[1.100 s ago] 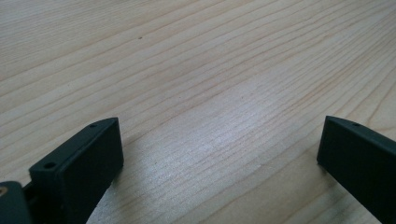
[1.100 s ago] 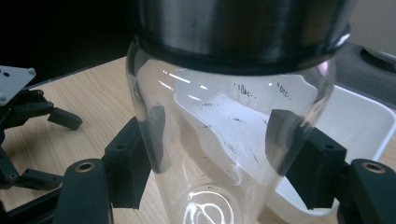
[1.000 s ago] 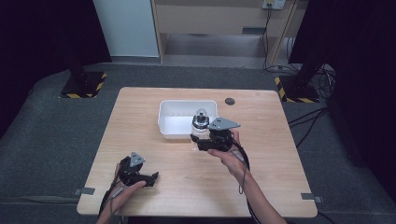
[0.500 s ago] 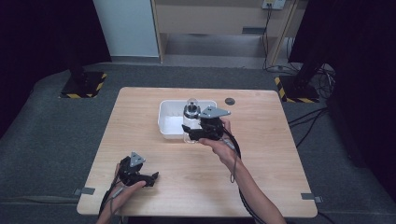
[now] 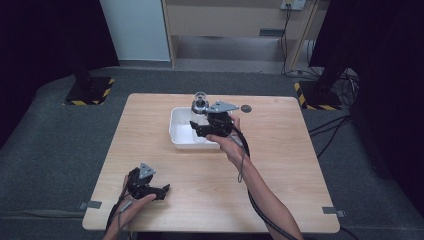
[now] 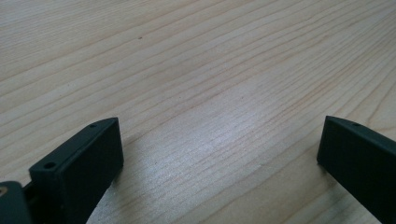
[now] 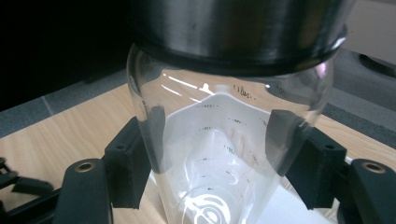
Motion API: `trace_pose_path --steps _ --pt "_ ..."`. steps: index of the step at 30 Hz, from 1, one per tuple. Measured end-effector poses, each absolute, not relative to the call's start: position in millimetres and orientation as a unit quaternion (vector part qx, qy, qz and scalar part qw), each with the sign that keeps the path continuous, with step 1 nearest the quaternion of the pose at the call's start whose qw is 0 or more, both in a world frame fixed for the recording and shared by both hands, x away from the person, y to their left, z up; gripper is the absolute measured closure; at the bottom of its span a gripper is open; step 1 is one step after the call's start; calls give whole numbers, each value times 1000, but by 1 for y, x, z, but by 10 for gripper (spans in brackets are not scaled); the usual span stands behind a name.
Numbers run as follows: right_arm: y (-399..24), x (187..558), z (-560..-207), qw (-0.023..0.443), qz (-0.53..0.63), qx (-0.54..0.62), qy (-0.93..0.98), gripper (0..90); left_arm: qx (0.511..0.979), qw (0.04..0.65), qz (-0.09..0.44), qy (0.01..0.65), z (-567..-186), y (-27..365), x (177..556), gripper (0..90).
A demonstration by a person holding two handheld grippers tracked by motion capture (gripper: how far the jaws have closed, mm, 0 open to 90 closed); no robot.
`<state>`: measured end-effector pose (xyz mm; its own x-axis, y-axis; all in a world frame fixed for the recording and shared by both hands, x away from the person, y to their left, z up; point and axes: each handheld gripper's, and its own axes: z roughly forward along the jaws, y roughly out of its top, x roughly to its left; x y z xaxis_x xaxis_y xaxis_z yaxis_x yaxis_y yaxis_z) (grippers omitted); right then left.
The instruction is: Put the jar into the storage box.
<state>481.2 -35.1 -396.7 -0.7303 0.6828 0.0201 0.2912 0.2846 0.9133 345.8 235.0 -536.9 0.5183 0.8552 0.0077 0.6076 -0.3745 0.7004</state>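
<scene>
The right gripper (image 5: 200,131) clamps a clear glass jar (image 7: 224,140) with a metal collar above the white tray (image 5: 176,131) — the left gripper (image 5: 162,190) rests on the counter (image 5: 280,170), jaws wide.

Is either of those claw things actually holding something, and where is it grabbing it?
The right gripper holds a clear glass jar, clamped across its glass body below the metal band. The left gripper is open on the table.

Jar (image 5: 199,106) above tray (image 5: 178,132), mid-table; disc (image 5: 245,108) right, perhaps just behind.
</scene>
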Motion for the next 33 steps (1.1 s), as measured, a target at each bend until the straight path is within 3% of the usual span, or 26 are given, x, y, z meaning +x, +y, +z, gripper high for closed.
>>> trace_pose_path --steps 33 --pt "-22 540 -445 218 476 371 767 313 807 328 189 453 -537 235 346 0"
